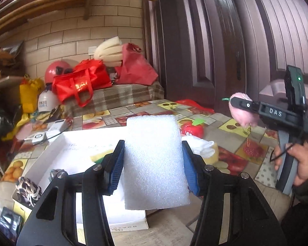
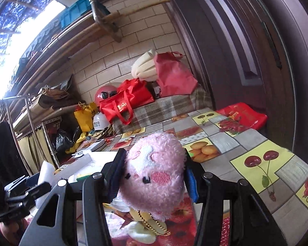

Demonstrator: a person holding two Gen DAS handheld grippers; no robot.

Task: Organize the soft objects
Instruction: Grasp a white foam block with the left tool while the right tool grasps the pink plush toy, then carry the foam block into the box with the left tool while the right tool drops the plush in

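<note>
The left gripper (image 1: 153, 162) has its jaws clamped on either side of an upright white foam block (image 1: 155, 164), held above the white box (image 1: 57, 160) lying on the table (image 1: 234, 127). The right gripper (image 2: 154, 176) has its jaws pressed against a pink plush toy (image 2: 154, 176) with a gold chain (image 2: 152, 222) dangling, held above the table's fruit-print cloth beside a red strawberry plush (image 1: 192, 129).

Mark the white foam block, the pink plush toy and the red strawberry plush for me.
white foam block (image 1: 155, 160), left wrist view, middle of its front face.
pink plush toy (image 2: 152, 172), right wrist view, middle of its embroidered face.
red strawberry plush (image 1: 192, 130), left wrist view, its red body.
</note>
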